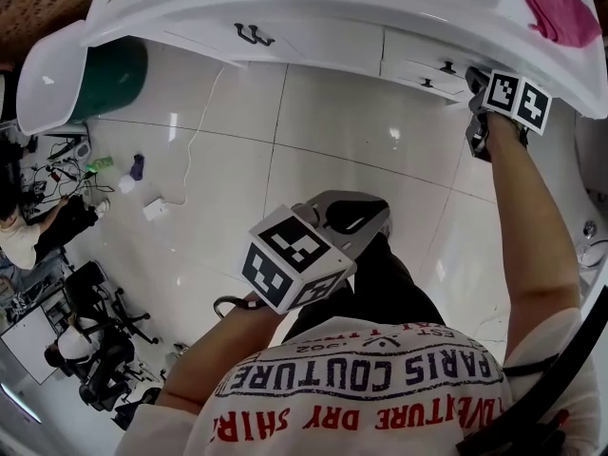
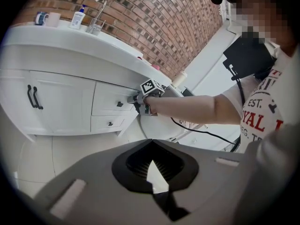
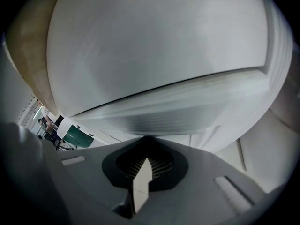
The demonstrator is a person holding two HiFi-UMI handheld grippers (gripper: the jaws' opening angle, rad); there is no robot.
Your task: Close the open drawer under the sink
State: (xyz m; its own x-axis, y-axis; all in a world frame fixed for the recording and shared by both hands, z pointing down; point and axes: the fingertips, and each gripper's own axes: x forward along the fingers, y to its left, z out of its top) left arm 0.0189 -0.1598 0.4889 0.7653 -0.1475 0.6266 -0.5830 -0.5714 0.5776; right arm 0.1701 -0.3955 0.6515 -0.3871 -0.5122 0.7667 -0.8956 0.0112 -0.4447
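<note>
— Jaws first: what are yours doing?

— Both pairs are pressed together with nothing in them. My left gripper (image 2: 151, 170) hangs idle over the tiled floor (image 1: 237, 141), well apart from the vanity (image 1: 313, 36). My right gripper (image 1: 474, 79) is up at the top drawer (image 2: 114, 101), its closed tips at the drawer's right end, just under the counter edge.

— So is the drawer shut?

— Nearly, by my judgement. In the left gripper view its front sits about level with the cupboard door (image 2: 61, 107) beside it and the lower drawer (image 2: 108, 123) beneath, and I see no dark gap. From the head view it may stand a touch proud, though I cannot tell for sure.

— What's left, then?

— At most a last nudge to seat it, then pulling my right gripper away.

— And how does it look?

— It has a white panelled front with one small dark knob (image 2: 119, 104) in the middle, clear of my tips. In the right gripper view, white surface fills nearly everything, crossed by one thin dark seam.
</note>
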